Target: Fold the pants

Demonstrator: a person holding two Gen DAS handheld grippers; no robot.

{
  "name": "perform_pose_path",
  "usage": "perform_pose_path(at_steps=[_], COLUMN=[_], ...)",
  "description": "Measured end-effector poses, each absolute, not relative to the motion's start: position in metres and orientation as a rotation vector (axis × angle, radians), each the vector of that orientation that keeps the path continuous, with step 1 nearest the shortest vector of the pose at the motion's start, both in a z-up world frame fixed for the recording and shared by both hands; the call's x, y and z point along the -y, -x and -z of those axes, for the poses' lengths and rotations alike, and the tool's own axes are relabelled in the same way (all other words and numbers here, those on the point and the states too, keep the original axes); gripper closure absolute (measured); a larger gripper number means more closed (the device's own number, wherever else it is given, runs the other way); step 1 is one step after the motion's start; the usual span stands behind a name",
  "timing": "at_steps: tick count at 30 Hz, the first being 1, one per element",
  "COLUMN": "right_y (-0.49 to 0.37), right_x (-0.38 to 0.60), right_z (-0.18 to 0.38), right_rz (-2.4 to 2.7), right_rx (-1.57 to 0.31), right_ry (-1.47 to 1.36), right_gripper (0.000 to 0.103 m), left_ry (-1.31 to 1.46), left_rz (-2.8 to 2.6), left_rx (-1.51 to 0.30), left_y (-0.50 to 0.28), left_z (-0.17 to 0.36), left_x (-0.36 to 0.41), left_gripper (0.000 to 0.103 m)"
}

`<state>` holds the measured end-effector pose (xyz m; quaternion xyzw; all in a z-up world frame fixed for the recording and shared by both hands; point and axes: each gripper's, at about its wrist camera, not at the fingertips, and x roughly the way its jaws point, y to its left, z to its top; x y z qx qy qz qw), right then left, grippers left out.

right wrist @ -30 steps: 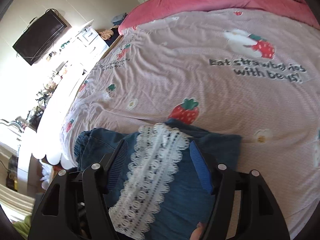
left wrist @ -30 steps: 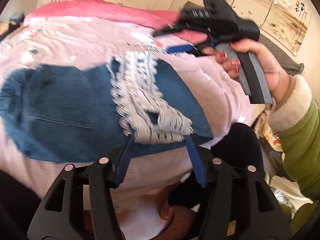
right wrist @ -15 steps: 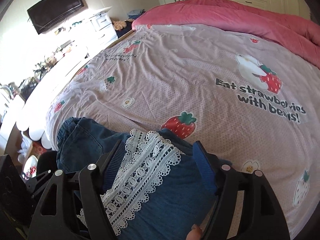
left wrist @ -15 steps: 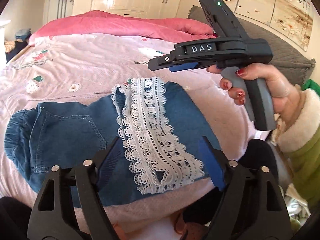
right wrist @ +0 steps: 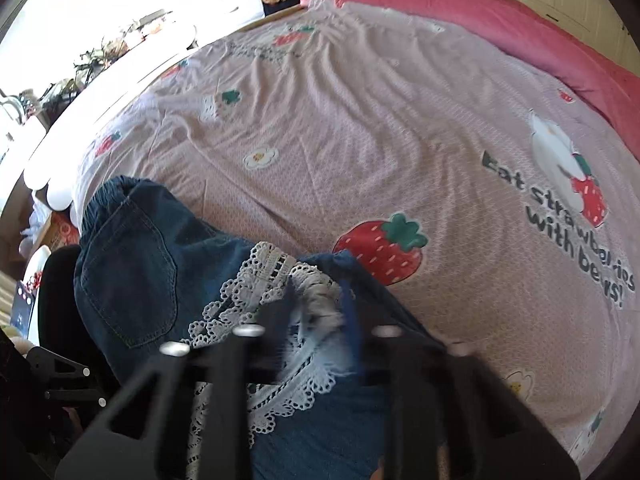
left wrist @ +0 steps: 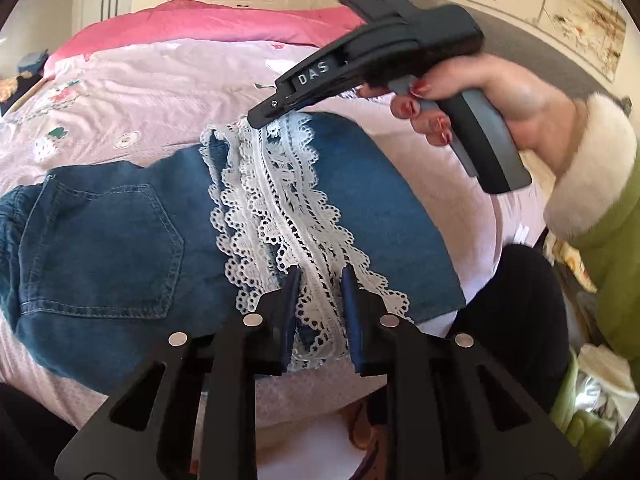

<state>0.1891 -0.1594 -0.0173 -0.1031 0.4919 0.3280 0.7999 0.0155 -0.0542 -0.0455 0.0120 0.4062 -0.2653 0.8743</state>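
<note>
Blue denim pants (left wrist: pixel 120 240) with a white lace hem strip (left wrist: pixel 288 208) lie folded on the pink bedsheet (left wrist: pixel 140 92), back pocket up. My left gripper (left wrist: pixel 318 280) has narrowed its blue pads around the near end of the lace. My right gripper (left wrist: pixel 260 118), held in a hand with red nails, has its tip down at the far end of the lace. In the right wrist view the pants (right wrist: pixel 136 280) lie below, and the right gripper (right wrist: pixel 320 304), blurred, has its pads closed on the lace (right wrist: pixel 312 292).
The strawberry-print sheet (right wrist: pixel 360 120) stretches far and right. A pink duvet (right wrist: pixel 480 12) lies at the head of the bed. A white desk (right wrist: pixel 100 60) with clutter stands left. The near bed edge (left wrist: pixel 320 396) is just under the left gripper.
Both grippers came down onto the lace strip and their jaws closed from wide open to narrow. The right gripper dropped from above the pants to the lace's far end.
</note>
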Motion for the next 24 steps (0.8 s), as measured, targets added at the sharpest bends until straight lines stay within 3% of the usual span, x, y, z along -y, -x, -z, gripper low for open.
perform_pose_path(at_steps=[10, 24], right_y=[-0.170, -0.197], right_x=[0.162, 0.119], right_z=[-0.034, 0.029], right_rz=[-0.772, -0.673], right_rx=[-0.918, -1.031], right_ry=[0.176, 0.317], right_gripper=[0.096, 0.095], left_ry=[-0.032, -0.022], left_rz=[0.556, 0.532], left_rx=[-0.846, -0.871], left_y=[-0.013, -0.018], left_z=[0.048, 0.051], left_x=[0.054, 0.055], left_gripper=[0.089, 0.089])
